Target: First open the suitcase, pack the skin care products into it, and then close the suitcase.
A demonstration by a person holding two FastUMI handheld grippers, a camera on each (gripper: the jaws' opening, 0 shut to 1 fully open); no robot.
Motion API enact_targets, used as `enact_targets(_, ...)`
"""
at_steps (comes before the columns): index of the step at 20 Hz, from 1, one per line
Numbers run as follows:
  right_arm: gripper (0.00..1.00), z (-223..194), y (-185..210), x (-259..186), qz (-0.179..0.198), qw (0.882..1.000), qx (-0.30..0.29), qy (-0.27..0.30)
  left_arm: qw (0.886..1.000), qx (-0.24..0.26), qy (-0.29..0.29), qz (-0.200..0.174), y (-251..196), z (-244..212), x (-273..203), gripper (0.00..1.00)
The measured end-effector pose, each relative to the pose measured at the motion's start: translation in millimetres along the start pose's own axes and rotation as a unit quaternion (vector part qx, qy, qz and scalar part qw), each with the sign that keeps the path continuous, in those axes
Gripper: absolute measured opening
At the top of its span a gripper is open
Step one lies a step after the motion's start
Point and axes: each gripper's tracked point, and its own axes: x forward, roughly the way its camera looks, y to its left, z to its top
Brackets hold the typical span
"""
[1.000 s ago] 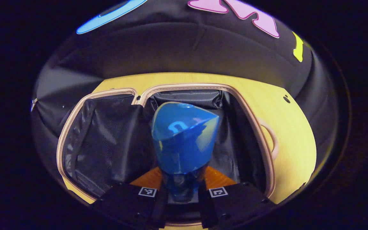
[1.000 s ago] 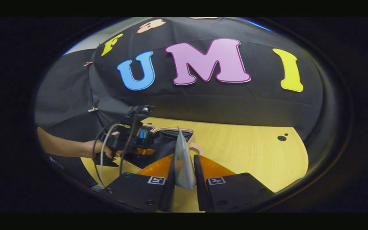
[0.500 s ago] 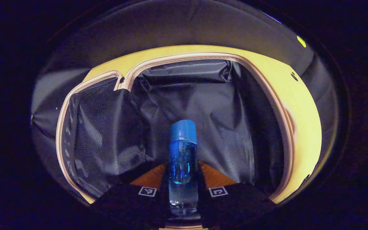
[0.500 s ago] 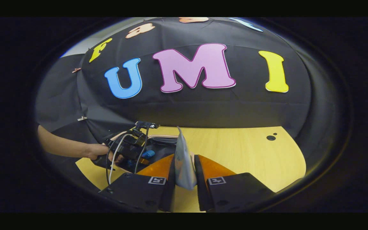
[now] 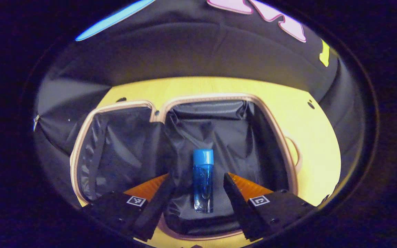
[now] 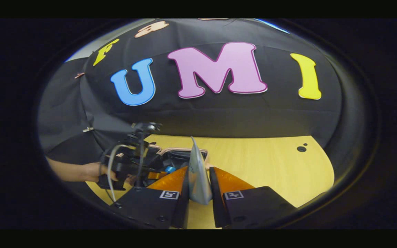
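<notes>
- No brand or label legible on the blue bottle (image 5: 203, 181); the small square black-and-white markers on the claws carry a pattern, not readable text.
- Left claw (image 5: 198, 193) is spread wide now, both fingers well clear of the bottle; half a second ago it was clamped on that bottle.
- The bottle lies in the right-hand compartment of the open suitcase (image 5: 289, 162), on the black lining, its cap pointing away from the camera.
- A second ago the bottle was held up close to the lens, end-on; now it is a slim clear-blue cylinder with an opaque lighter blue cap.
- Suitcase: pale pinkish-beige rim with rounded corners, a looped handle on its right side; the crinkled, shiny black lining is in both halves, and the left half (image 5: 115, 151) looks finely meshed.
- It sits on a yellow wood-grain tabletop (image 6: 267, 162) with small dark holes near the far right.
- Right claw (image 6: 198, 187) is closed on a thin, flat pale sachet (image 6: 196, 175), pinched edge-on and upright, exactly as in the earlier frames.
- In the right gripper view, a hand (image 6: 93, 172) holds the left claw, cables trailing, over the suitcase; the blue cap peeks out below it.
</notes>
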Motion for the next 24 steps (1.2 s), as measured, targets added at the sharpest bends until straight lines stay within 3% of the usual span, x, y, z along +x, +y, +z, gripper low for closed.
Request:
enact_targets(4,0.33,-23,24,46,0.002,0.998,-0.022,0.050,0.996,-0.009,-0.093,0.007,30,25,-68,0.96)
enact_targets(10,0.33,-104,62,120,-0.002,0.984,0.001,0.177,0.988,-0.023,-0.150,0.005,69,7,-129,0.96)
enact_targets(14,0.33,-156,77,150,-0.022,0.965,-0.018,0.259,0.990,-0.049,-0.135,-0.017,85,-32,-146,0.96)
enact_targets(19,0.25,-198,70,161,-0.079,0.935,0.053,0.342,0.988,-0.098,-0.117,-0.006,108,-72,-158,0.96)
enact_targets(20,0.24,-202,68,163,-0.084,0.932,0.051,0.348,0.988,-0.099,-0.116,-0.001,115,-75,-160,0.96)
enact_targets(21,0.33,-201,67,164,-0.091,0.932,0.055,0.348,0.988,-0.100,-0.116,0.004,121,-79,-161,0.96)
enact_targets(22,0.27,-198,67,167,-0.103,0.933,0.064,0.340,0.987,-0.105,-0.118,0.007,128,-80,-163,0.96)
enact_targets(23,0.35,-196,66,174,-0.108,0.934,0.071,0.332,0.986,-0.115,-0.119,0.009,134,-81,-164,0.96)
enact_targets(24,0.36,-194,66,178,-0.111,0.935,0.077,0.329,0.984,-0.128,-0.120,0.010,139,-81,-165,0.96)
